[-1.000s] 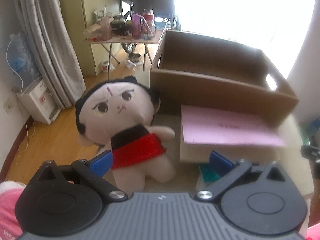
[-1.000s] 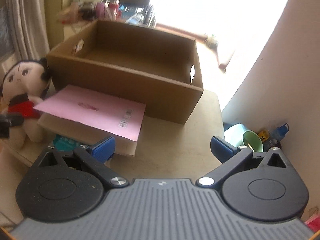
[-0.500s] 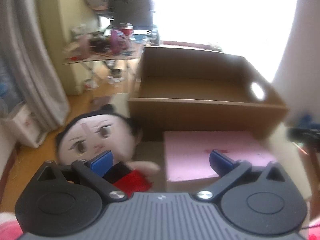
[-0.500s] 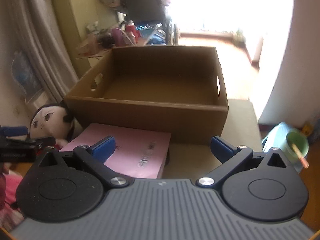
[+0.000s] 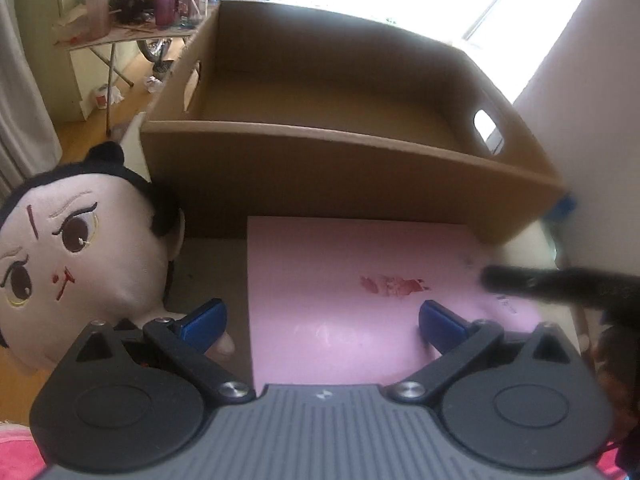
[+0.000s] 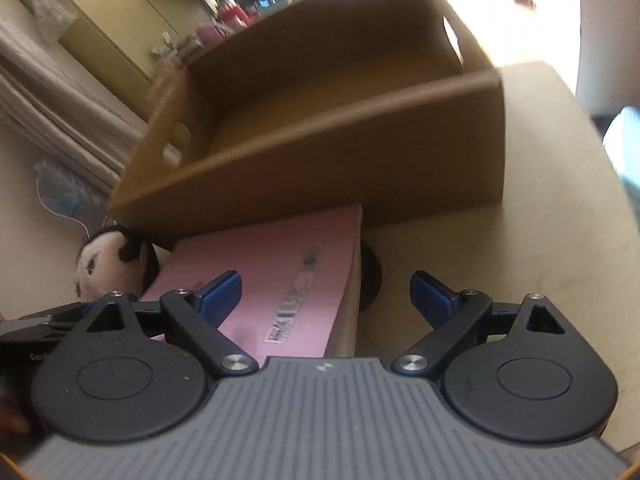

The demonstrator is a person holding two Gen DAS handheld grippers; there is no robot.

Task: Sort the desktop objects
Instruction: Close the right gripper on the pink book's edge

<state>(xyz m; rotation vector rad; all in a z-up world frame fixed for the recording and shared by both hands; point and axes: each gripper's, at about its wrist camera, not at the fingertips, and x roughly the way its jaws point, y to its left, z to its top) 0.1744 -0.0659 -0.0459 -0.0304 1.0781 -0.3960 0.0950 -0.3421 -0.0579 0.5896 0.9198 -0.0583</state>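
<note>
A flat pink box [image 5: 352,280] [image 6: 272,272] lies on the table in front of an open brown cardboard box [image 5: 344,120] [image 6: 320,120]. My left gripper [image 5: 320,320] hangs open over the pink box's near left part, one blue finger left of its edge, one above its top. My right gripper [image 6: 326,294] straddles the pink box's right edge; its jaws are closing, the pads clear of the box. A plush doll [image 5: 72,256] [image 6: 108,264] with black hair lies left of the pink box. The right gripper's dark finger [image 5: 560,280] shows at the left wrist view's right edge.
The beige table [image 6: 520,240] has bare room right of both boxes. A dark round object [image 6: 370,276] sits under the pink box's right side. A cluttered folding table [image 5: 120,28] and curtains [image 6: 60,112] stand beyond. Pink cloth [image 5: 16,456] is at my lower left.
Both grippers dropped and moved in over the pink box. The left one shifted right, away from the doll. The right one rolled, tilting its view, and its jaws narrowed a little.
</note>
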